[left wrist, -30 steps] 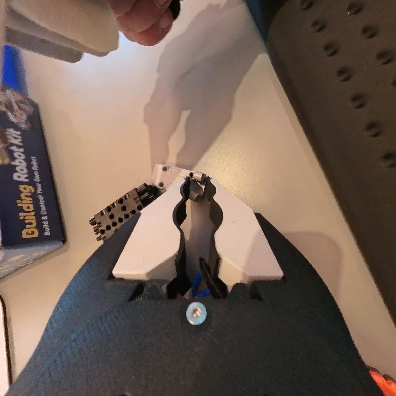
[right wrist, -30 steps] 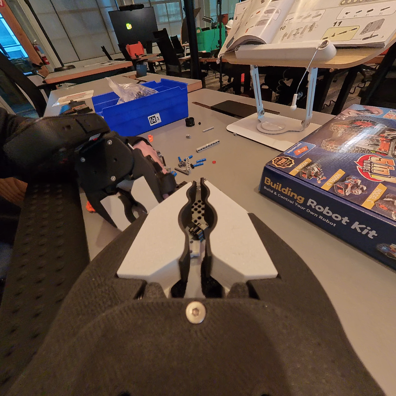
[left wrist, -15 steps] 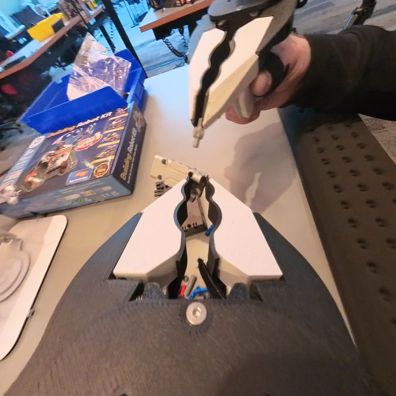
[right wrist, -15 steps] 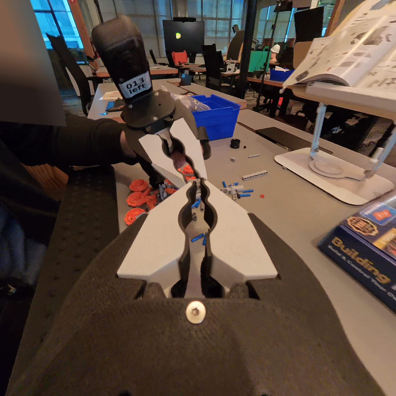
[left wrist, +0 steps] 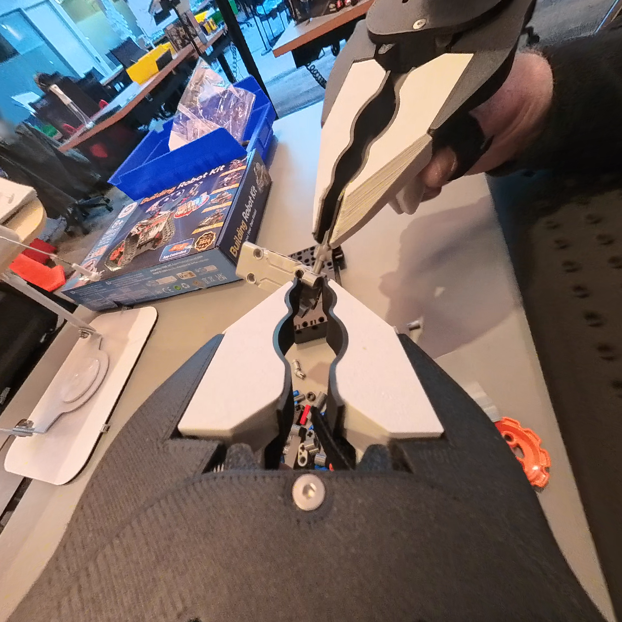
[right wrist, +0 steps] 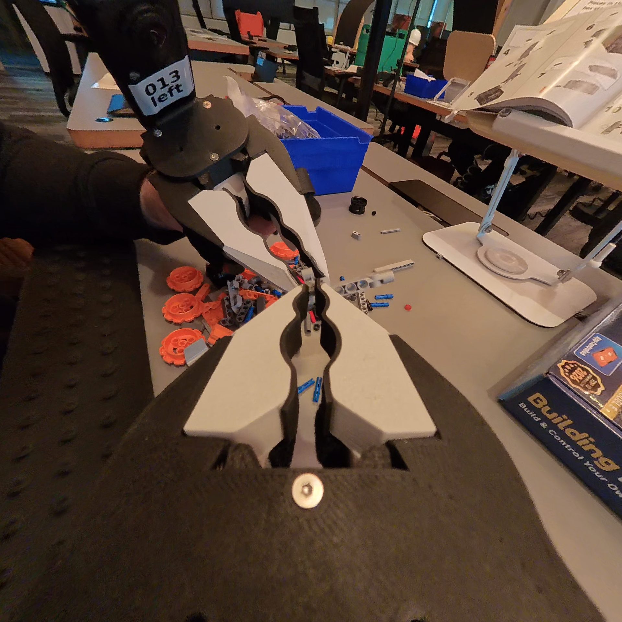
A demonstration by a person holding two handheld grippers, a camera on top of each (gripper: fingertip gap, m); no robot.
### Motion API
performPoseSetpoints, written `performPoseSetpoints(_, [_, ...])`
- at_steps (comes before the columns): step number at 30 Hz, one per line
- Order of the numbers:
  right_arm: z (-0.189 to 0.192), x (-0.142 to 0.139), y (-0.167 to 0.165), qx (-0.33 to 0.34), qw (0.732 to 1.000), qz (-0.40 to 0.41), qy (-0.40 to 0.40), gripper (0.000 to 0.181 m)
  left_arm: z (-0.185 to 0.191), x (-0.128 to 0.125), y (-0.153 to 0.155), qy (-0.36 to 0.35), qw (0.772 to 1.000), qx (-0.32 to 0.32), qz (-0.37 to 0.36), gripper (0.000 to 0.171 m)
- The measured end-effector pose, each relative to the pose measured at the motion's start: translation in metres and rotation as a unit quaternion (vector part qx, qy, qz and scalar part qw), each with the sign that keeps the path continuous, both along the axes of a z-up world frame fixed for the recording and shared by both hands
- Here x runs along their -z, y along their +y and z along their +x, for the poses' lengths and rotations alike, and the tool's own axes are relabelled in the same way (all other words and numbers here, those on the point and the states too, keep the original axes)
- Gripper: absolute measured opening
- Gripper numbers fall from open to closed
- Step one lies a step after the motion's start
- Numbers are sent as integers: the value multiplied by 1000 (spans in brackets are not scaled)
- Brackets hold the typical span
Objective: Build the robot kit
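While the white stand base (left wrist: 60, 387) lies at nine o'clock, the printed dark-blue cardboard kit box (left wrist: 188, 232) sits at ten o'clock, with the blue plastic bin (left wrist: 188, 158) holding a clear crinkled plastic bag (left wrist: 215, 101) behind it. At centre, the left gripper (left wrist: 308, 286) is clenched on a small grey connector block (left wrist: 311, 278) joined to a grey-and-black brick assembly (left wrist: 269, 266). From one o'clock, the right gripper (left wrist: 324, 237) pinches a thin grey axle pin (left wrist: 319, 261) that meets this connector. An orange toothed wheel (left wrist: 525, 451) lies at four o'clock on the grey table (left wrist: 202, 323).
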State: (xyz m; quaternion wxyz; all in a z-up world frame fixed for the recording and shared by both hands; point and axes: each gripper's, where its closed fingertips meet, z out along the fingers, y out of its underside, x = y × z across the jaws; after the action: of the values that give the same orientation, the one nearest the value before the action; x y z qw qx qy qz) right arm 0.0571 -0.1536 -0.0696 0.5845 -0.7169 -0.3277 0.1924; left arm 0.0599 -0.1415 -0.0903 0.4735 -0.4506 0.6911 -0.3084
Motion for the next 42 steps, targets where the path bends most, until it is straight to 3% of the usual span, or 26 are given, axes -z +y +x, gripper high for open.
performPoseSetpoints(9, [-3, -4, 1, -11, 1000, -4, 19, 2, -4, -5, 0, -19, 1000, 5, -9, 10])
performPoseSetpoints(15, [1, -4, 2, -24, 999, -31, 30, 2, -23, -3, 18, -4, 1000, -19, 12, 10])
performPoseSetpoints(23, [-26, -9, 35, -51, 997, -52, -12, 2, -53, 9, 52, 8, 997, -66, 37, 10])
performPoseSetpoints(27, [-41, -18, 62, -68, 996, -54, 10, 2, -60, 11, 70, -1, 994, -99, 36, 10])
performPoseSetpoints(35, [-51, -1, 79, -77, 996, -43, 25, 2, -79, 29, 66, 11, 997, -81, 9, 11])
performPoseSetpoints(42, [-42, 3, 79, -79, 993, -53, 63, 2, -81, 20, 63, 0, 997, -77, -2, 10])
